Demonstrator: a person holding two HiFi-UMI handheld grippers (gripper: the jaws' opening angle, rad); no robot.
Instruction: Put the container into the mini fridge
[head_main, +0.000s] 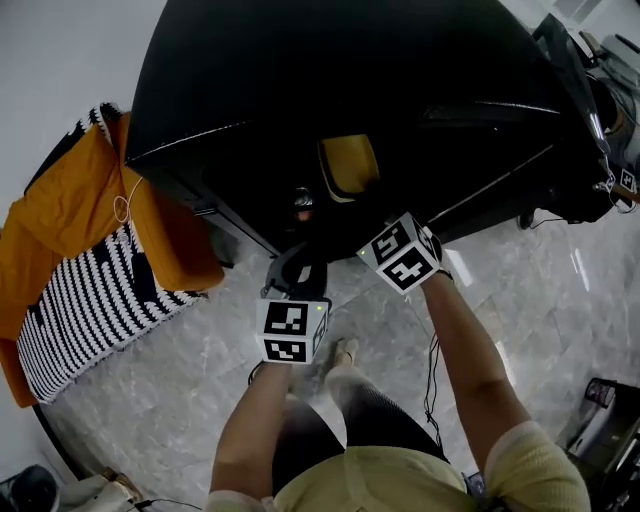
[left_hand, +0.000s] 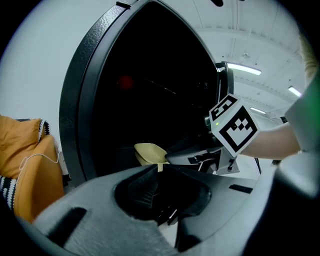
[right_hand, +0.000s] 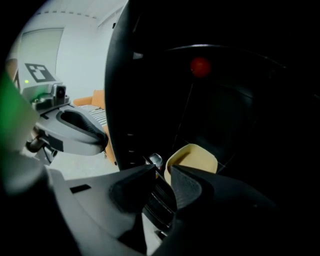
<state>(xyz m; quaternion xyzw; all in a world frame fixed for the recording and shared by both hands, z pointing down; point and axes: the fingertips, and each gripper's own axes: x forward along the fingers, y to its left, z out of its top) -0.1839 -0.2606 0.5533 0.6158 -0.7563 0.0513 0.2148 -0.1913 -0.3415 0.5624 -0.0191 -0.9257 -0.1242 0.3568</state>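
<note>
Mini fridge (head_main: 300, 80): black, interior dark, standing on grey marble floor (head_main: 190, 370). An orange cushion (head_main: 60, 215) on striped fabric lies just beside its left side. My right gripper (right_hand: 164, 170) is at the fridge opening, jaws a narrow gap apart, nothing pinched. My left gripper (left_hand: 159, 168) is lower, jaws drawn together, empty. The yellow container (head_main: 348, 165) sits inside the fridge near its front edge, apart from both grippers. A red light (right_hand: 200, 66) glows deeper inside.

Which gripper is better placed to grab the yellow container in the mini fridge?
Right. The right gripper has its jaws slightly parted and pointing straight at the yellow container inside the mini fridge, close by. The left gripper sits farther back, jaws together.
</note>
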